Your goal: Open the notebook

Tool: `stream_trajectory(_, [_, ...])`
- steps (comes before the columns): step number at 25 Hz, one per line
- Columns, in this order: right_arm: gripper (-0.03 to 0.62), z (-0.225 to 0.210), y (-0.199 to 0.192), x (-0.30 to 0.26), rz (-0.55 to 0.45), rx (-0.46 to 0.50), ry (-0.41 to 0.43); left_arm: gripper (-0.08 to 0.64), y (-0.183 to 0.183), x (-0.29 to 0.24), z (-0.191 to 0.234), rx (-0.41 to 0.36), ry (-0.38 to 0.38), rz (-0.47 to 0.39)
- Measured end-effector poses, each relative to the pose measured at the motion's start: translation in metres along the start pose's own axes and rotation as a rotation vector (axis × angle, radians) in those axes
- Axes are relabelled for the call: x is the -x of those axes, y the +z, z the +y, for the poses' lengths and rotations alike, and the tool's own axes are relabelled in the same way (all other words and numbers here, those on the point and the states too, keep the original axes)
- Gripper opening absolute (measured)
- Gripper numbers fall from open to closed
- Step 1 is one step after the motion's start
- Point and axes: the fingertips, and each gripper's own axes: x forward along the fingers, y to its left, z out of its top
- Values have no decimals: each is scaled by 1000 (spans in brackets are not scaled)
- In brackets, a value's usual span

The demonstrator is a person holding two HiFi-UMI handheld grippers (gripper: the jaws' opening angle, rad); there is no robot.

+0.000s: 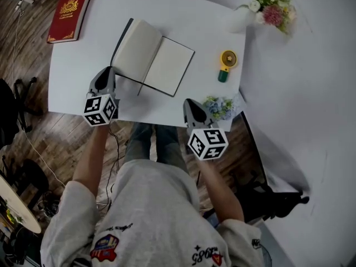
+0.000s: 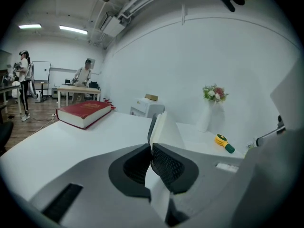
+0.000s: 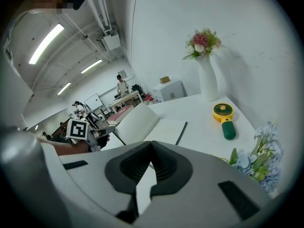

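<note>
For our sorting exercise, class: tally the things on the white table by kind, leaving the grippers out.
Books: 2 (red book, notebook)
Flower bunches: 2 (vase bunch, blue bunch)
Fans: 1 (yellow fan)
Total: 5

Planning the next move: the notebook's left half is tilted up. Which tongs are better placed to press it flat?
Left. The left tongs, shut, sit just beside the notebook's raised half; the right tongs hang by the table's near edge, off the flat right page.
</note>
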Motion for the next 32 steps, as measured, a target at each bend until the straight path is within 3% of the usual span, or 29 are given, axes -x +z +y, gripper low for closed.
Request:
stream_trajectory(6, [-8,0,-1,-4,2,-8,-6,17,-12,-10,14,53,3,43])
stream_trajectory(11, [-8,1,-1,-4,4,-7,-14,17,-23,-16,25,157,2,66])
stream_trajectory(26, [-8,9,-5,-8,2,-16,-15,20,-49,-19,37,287,-21,138])
stream_trajectory(29, [-8,10,-5,-7,1,-16,-19,20,-53,-18,37,299,-23,156])
stream_trajectory(32, [-8,11,-7,-6,1,-16,-23,23,-54,-17,36,262,-8,177])
